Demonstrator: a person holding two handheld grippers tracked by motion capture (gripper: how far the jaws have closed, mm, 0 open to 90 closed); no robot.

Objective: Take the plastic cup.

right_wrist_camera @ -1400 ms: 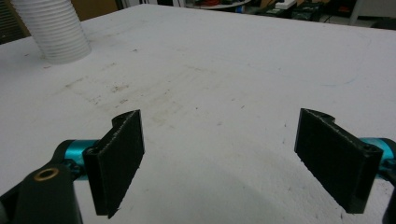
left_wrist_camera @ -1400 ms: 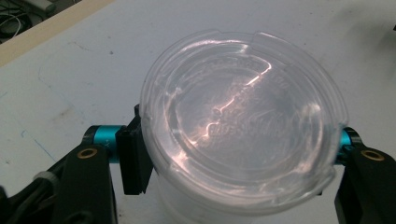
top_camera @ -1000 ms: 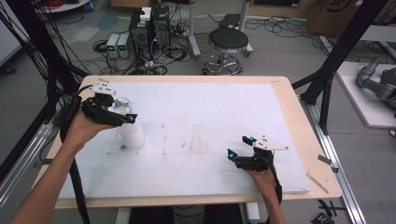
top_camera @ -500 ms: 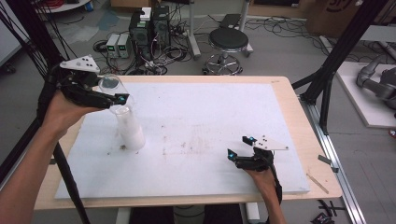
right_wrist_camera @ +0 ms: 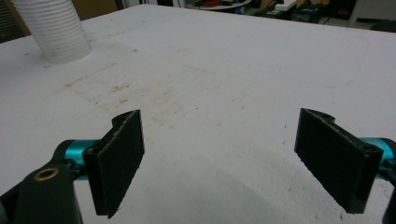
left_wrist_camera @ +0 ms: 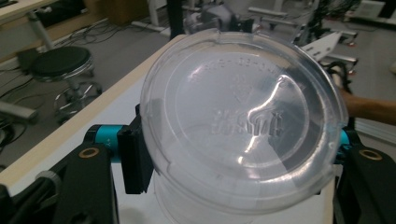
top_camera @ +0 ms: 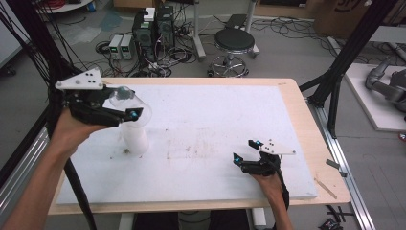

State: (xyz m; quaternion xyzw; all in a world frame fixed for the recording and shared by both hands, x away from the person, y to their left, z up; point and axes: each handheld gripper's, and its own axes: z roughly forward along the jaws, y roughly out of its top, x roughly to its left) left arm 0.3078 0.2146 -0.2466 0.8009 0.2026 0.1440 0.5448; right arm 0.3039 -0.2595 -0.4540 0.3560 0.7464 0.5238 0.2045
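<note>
White surface [top_camera: 215,143] below: a clear cup [left_wrist_camera: 243,121] is pinched by the left gripper [top_camera: 122,112], apparently lifted off the white stack [top_camera: 135,139] beneath; a crushing or slipping risk. Right gripper [top_camera: 246,151] is spread, empty.

A white-topped table [top_camera: 215,115] with a wooden rim carries a white ribbed cup [top_camera: 134,139] near its left side.

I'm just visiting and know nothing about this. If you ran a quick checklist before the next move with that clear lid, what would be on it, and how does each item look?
1. Left gripper has the clear lid clamped between its jaws: ok.
2. Lid lifted off the white ribbed cup: ok.
3. Cup upright on the white board: ok.
4. Right gripper open with nothing in it, low over the board: ok.
5. What the cup contains: cannot tell.
</note>
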